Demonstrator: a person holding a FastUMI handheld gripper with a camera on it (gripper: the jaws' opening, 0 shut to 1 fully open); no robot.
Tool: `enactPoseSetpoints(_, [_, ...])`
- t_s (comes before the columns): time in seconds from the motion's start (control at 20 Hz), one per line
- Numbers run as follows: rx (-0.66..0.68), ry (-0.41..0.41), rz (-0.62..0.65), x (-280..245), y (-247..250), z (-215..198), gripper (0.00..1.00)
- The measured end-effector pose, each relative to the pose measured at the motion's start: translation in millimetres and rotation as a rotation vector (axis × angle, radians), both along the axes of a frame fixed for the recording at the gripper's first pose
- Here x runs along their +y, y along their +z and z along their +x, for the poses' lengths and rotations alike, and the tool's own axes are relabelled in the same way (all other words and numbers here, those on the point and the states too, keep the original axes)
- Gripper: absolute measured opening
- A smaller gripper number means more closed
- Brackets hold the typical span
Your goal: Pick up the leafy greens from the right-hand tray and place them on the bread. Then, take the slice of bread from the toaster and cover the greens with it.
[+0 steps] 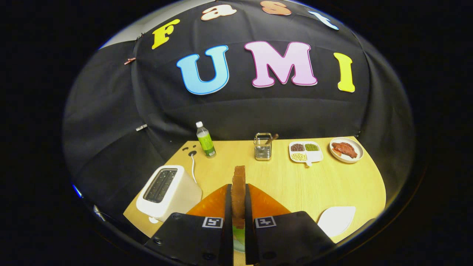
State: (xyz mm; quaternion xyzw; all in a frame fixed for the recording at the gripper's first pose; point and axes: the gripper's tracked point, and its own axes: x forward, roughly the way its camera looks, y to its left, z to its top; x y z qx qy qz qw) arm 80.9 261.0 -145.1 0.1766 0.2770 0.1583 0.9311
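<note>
Gripper view: we find the hand-held gripper [238, 218] clenched on a slice of bread [238, 188], held upright on edge between both fingers, over an orange tray [210, 205]. Green leaves [238, 236] show low between the fingers, so we judge the slice is poised to cover them. The toaster [166, 192] stands near left, its slots dark. A white tray [336, 220] lies near right. The far bottle [205, 140] carries a label too small to read.
</note>
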Motion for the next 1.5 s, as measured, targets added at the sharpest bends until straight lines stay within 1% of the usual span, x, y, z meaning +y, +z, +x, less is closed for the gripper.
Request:
enactPoseSetpoints(0.1, [0.031,0.001,0.023,10,-19,-8,0.17])
enactPoseSetpoints(0.35, [0.119,-0.020,0.163,40,-54,-21,0.17])
enactPoseSetpoints(0.45, [0.158,-0.025,0.183,44,-73,-28,0.17])
enactPoseSetpoints(0.65, [0.196,-0.018,0.101,31,-116,-36,0.17])
enactPoseSetpoints(0.75, [0.188,-0.008,0.033,18,-132,-36,0.17])
enactPoseSetpoints(0.8, [0.182,0.001,0.018,14,-136,-36,0.17])
enactPoseSetpoints(1.1, [0.204,-0.031,-0.018,-9,-163,-27,0.17])
enactPoseSetpoints(1.3, [0.214,-0.012,-0.055,-17,-177,-26,0.17])
enactPoseSetpoints(1.35, [0.209,-0.006,-0.071,-18,-181,-25,0.20])
enactPoseSetpoints(1.4, [0.202,0.005,-0.091,-20,-182,-26,0.20])
enactPoseSetpoints(1.5, [0.191,0.004,-0.156,-28,-188,-24,0.30])
